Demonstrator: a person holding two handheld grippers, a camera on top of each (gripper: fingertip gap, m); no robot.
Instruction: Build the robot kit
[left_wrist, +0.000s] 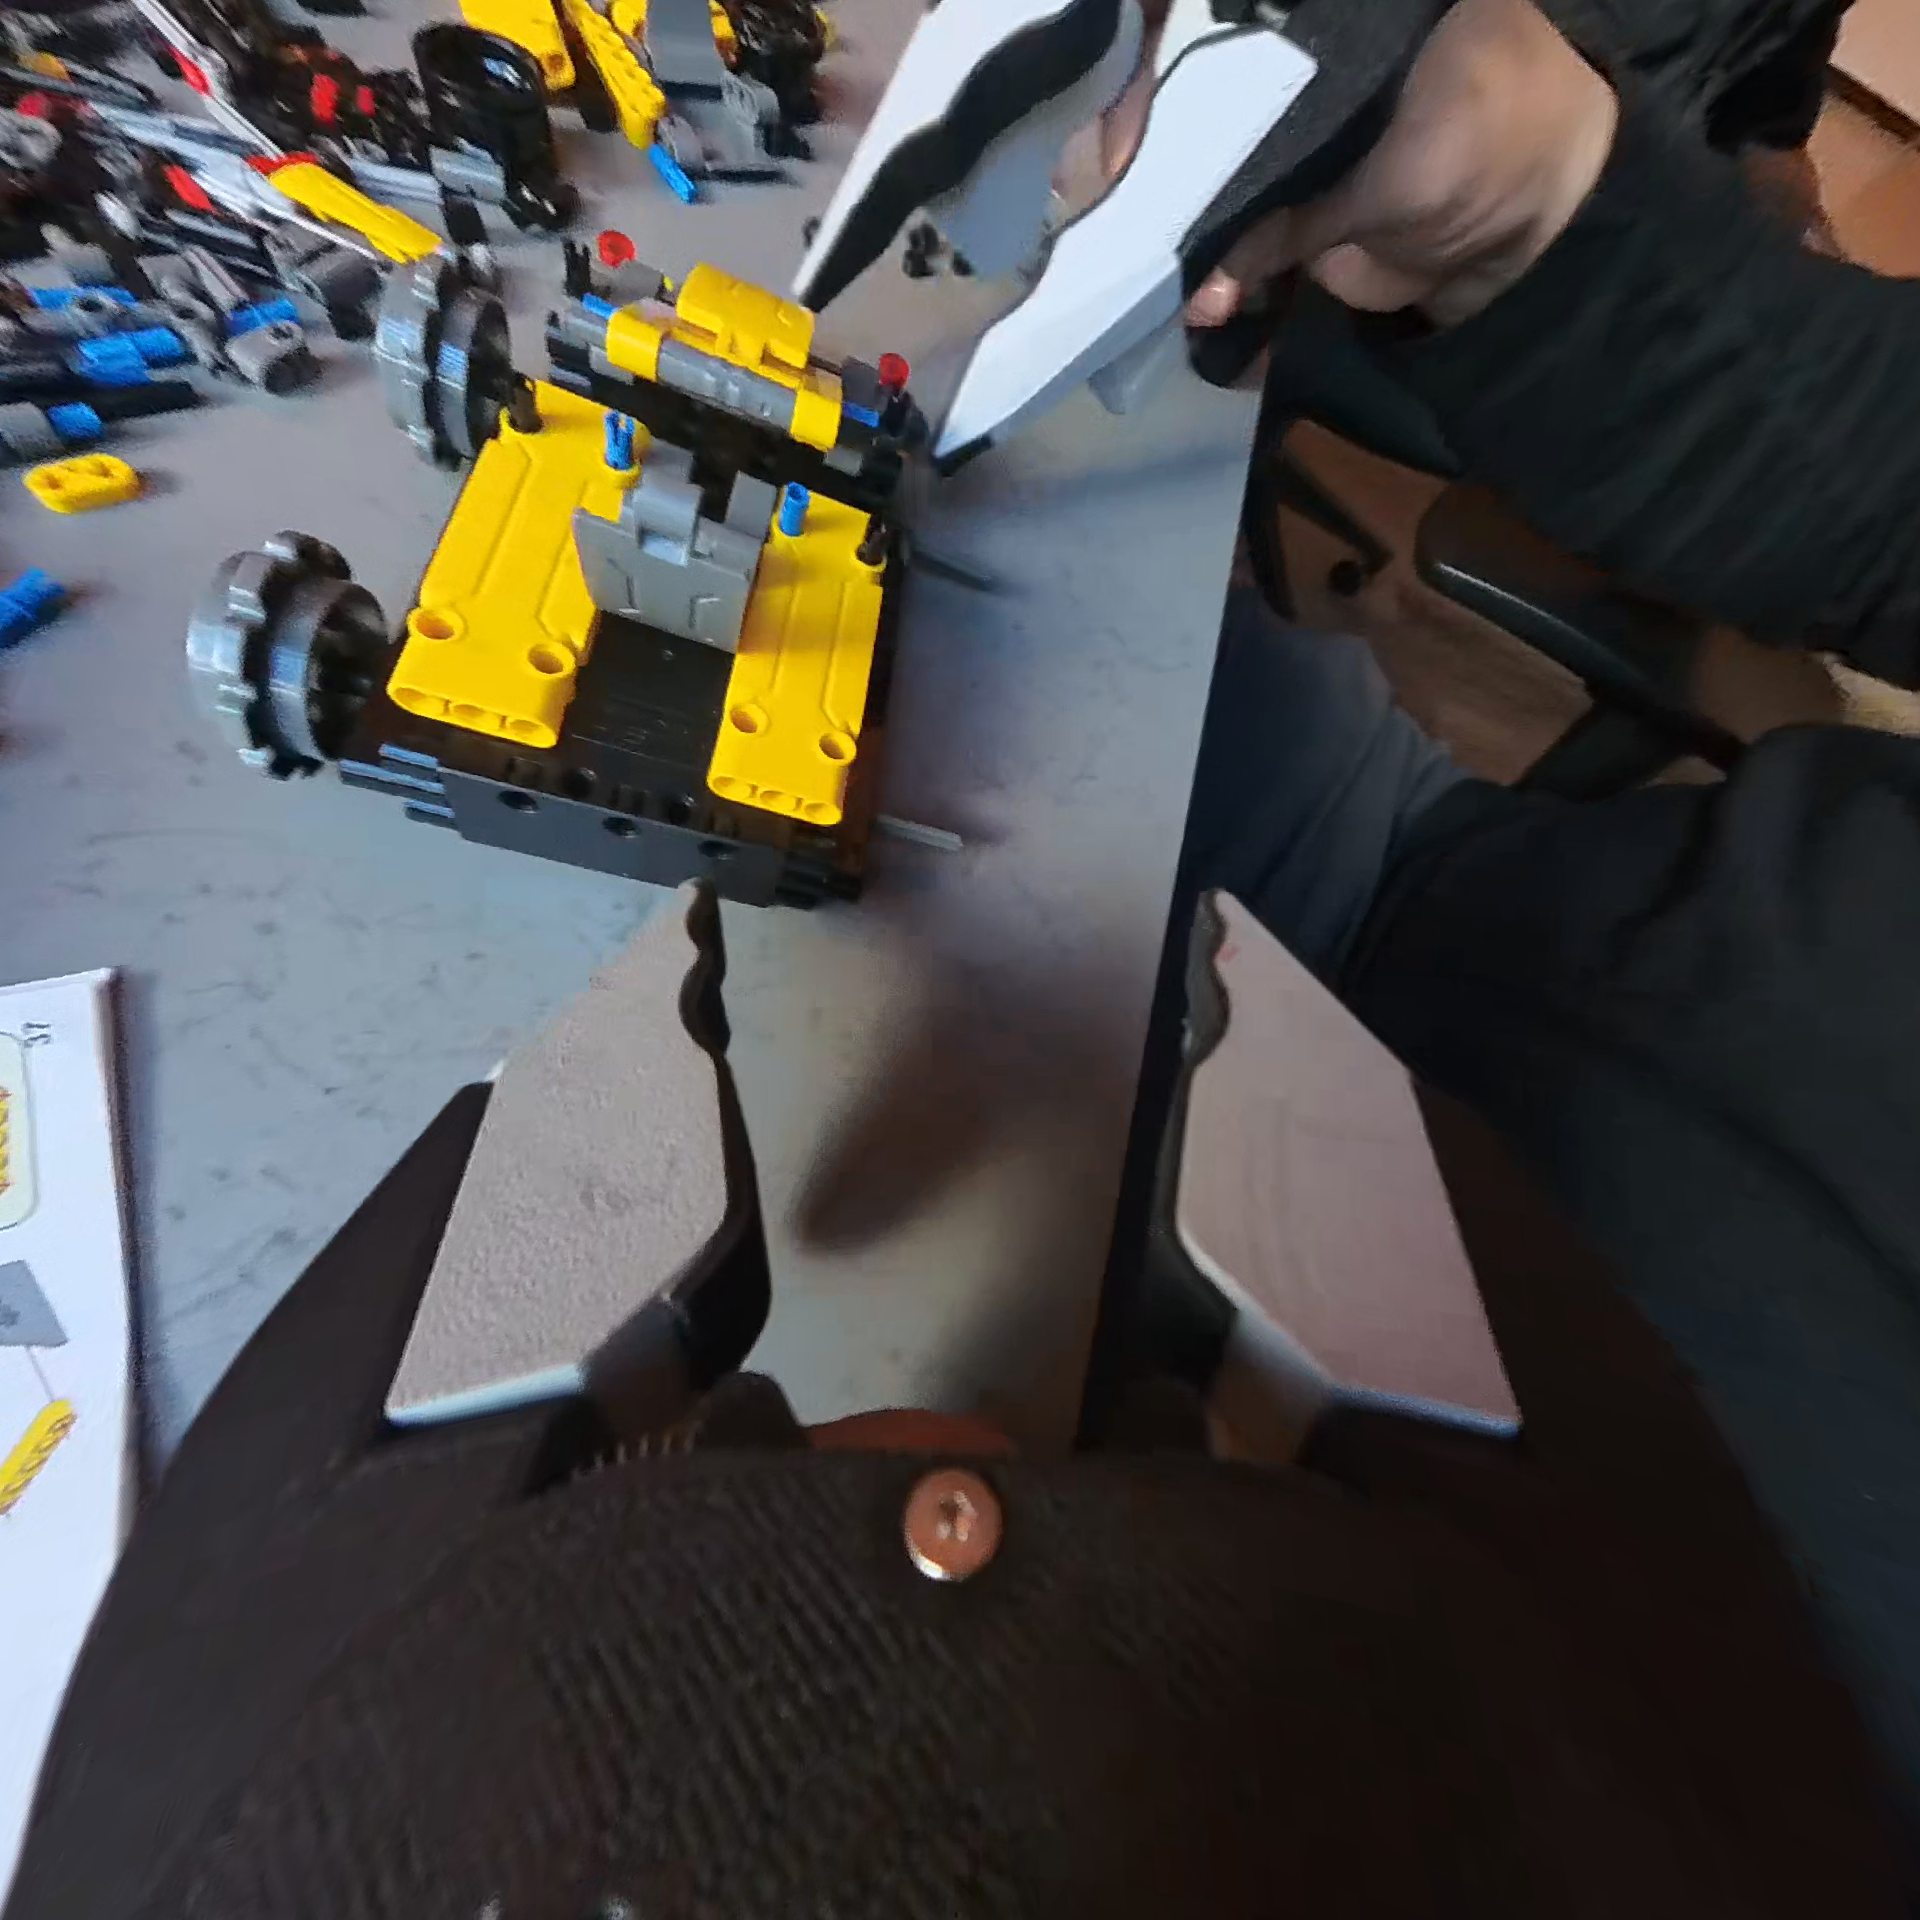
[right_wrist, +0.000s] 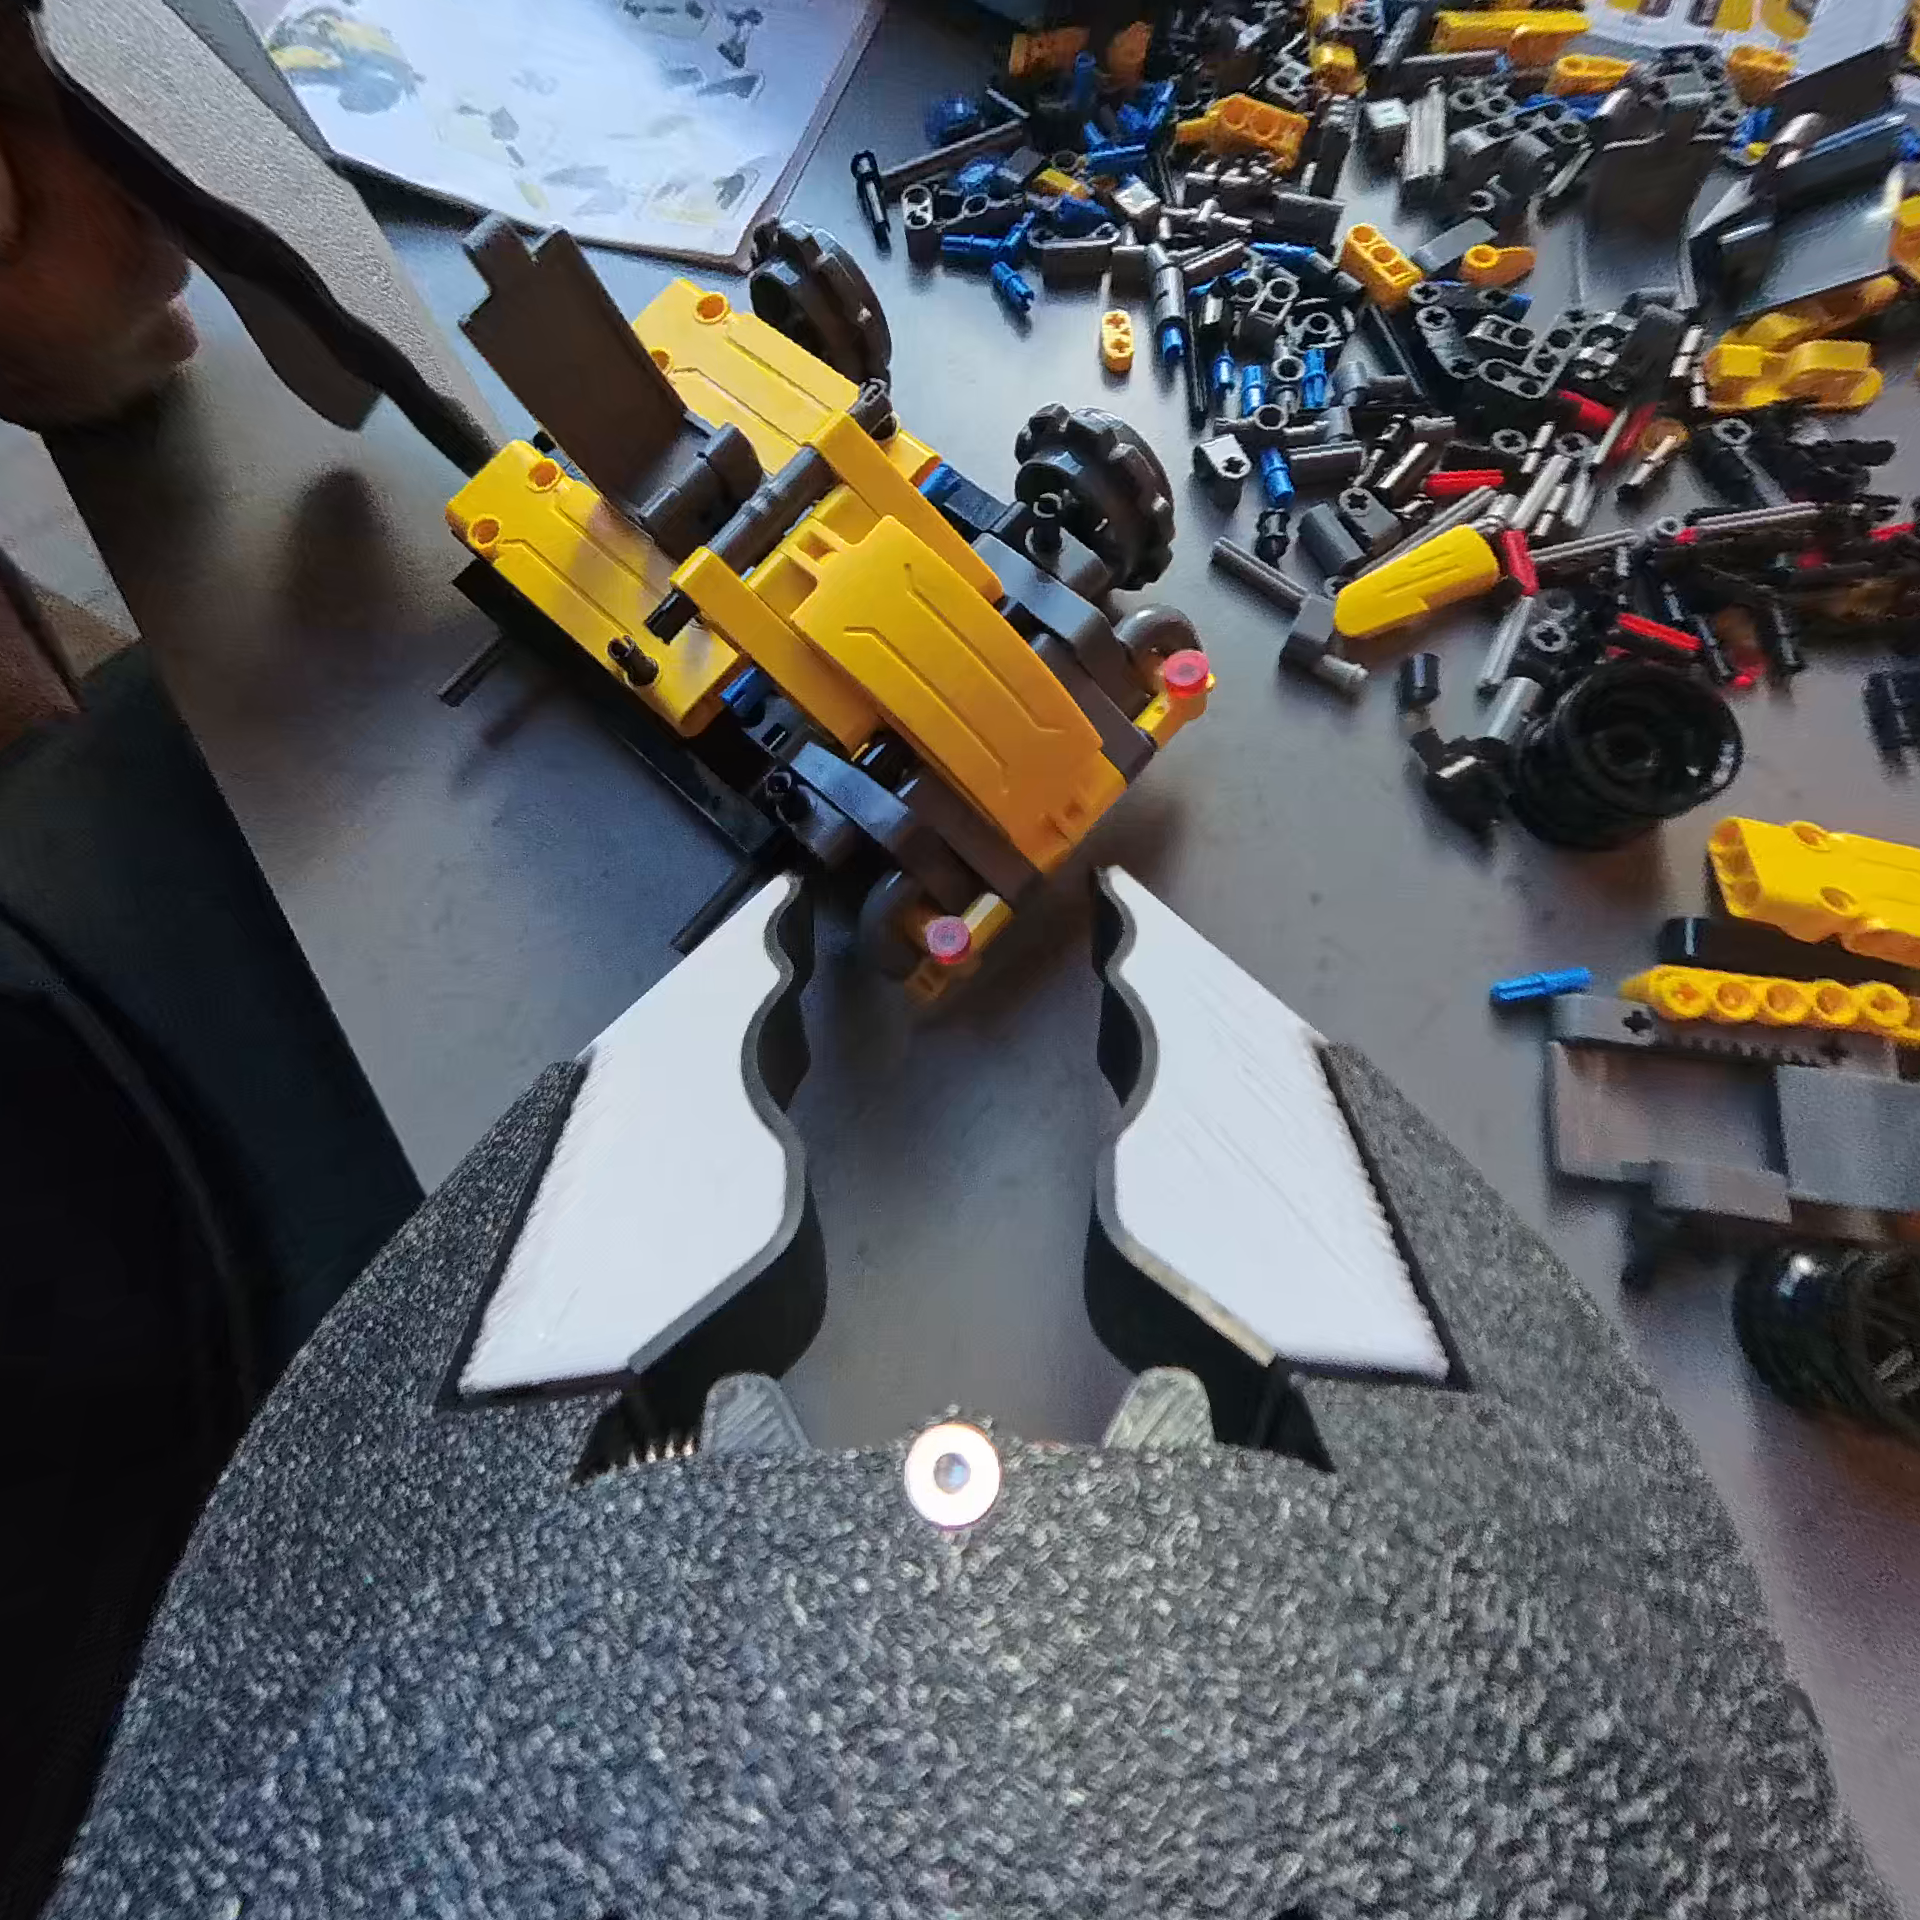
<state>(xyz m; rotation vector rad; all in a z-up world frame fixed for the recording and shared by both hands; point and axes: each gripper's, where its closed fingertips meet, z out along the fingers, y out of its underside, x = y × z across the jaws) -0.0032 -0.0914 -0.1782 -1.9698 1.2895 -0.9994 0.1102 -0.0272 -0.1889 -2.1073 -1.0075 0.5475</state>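
A half-built yellow, black and grey plastic brick vehicle (right_wrist: 821, 613) sits on the grey worktop (right_wrist: 1195, 914), close to its near edge, resting on its dark base with two black cogged wheels (right_wrist: 1096, 499) on one side only, so it probably leans on the bare axles opposite.

The right hand-held gripper (right_wrist: 951, 914) has its white fingers spread wide and grips nothing. Their tips flank the vehicle's near end, where two small red round studs (right_wrist: 1184, 670) stick out, with the model at twelve o'clock from it. One tip is just beside the dark frame; whether it touches is unclear.

The left hand-held gripper (left_wrist: 951, 904) is likewise wide open and empty. One fingertip lies just short of the vehicle's grey end plate (left_wrist: 623, 831) at eleven o'clock; the other overhangs the worktop edge.

A loose heap of small blue, black, yellow and red brick parts (right_wrist: 1403, 312) spreads at one to two o'clock in the right wrist view, within reach, and a printed instruction booklet (right_wrist: 582, 114) lies open at eleven o'clock.
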